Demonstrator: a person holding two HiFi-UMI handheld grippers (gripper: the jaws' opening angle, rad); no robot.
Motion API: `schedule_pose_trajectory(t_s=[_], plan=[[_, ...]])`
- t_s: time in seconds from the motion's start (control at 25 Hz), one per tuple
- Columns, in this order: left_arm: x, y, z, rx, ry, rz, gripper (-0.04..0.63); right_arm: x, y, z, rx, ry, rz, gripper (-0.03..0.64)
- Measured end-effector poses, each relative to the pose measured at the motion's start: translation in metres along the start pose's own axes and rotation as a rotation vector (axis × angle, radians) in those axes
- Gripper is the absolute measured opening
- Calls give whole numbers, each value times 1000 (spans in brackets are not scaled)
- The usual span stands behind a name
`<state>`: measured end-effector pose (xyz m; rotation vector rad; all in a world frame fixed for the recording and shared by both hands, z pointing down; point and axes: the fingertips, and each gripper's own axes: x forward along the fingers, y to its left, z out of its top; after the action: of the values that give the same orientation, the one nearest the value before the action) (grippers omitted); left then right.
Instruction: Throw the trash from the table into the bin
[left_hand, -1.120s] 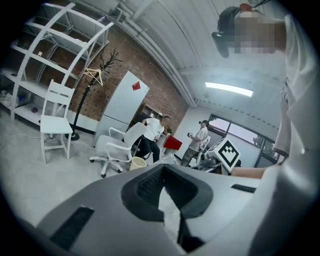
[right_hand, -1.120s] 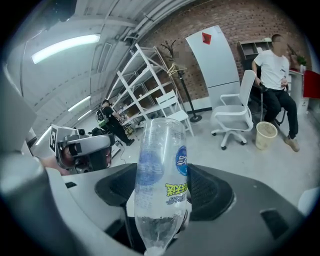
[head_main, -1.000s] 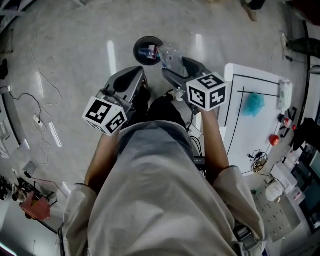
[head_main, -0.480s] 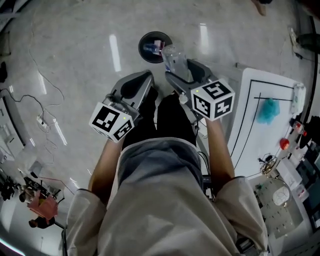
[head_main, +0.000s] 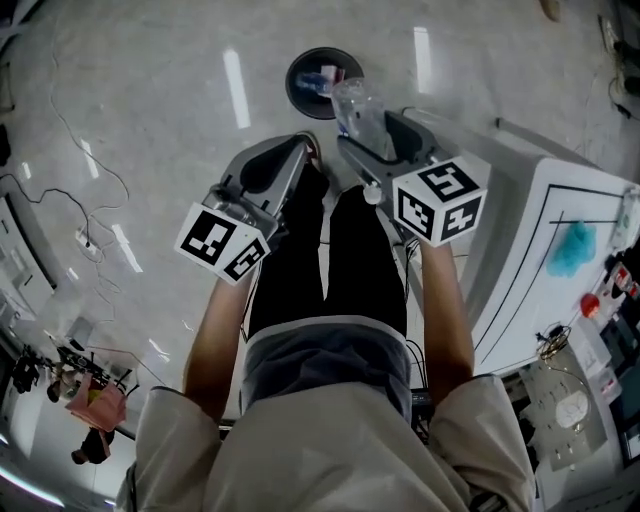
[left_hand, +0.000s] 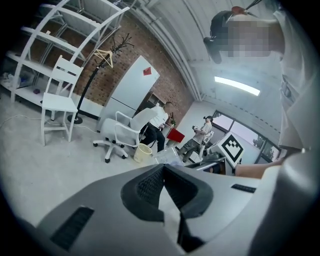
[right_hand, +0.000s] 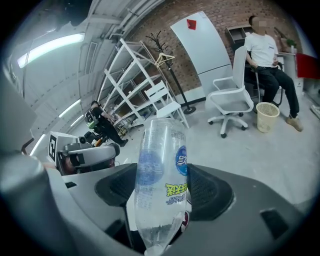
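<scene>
right gripper (head_main: 372, 140) jaws clamp bottle (right_hand: 161, 180), its length aimed at bin (head_main: 293, 85) just ahead | left gripper (left_hand: 165, 172) jaws closed, empty

Bright ceiling strip lights (left_hand: 237, 86) glare on the glossy floor (head_main: 150, 120); fisheye edges darken.

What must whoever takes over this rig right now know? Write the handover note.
Right claw: shut on a clear plastic bottle.
Left claw: shut, empty.
Black bin: on the floor just ahead, some trash inside.
Done: bottle in hand, close to the bin.
Left: drop the bottle in, then fetch the teal crumpled piece lying on the white table to the right.
</scene>
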<state>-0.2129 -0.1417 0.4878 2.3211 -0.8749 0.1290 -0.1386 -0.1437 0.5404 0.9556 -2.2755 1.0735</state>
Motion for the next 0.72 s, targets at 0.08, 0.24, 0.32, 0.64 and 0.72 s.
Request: schedule_pose_trajectory(t_s=[0.08, 0.24, 0.32, 0.64, 0.72], plan=[[7, 8, -9, 3, 13, -1, 7, 9, -7, -5, 11, 2, -1, 301], [22, 21, -23, -10, 25, -5, 6, 27, -24, -12, 25, 15, -7, 301], [30, 28, -30, -18, 31, -6, 6, 36, -34, -18, 35, 22, -14, 301], [43, 51, -57, -103, -8, -23, 7, 70, -59, -51, 82, 45, -30, 301], [47, 59, -66, -98, 2, -28, 6, 80, -64, -59, 92, 53, -31, 301]])
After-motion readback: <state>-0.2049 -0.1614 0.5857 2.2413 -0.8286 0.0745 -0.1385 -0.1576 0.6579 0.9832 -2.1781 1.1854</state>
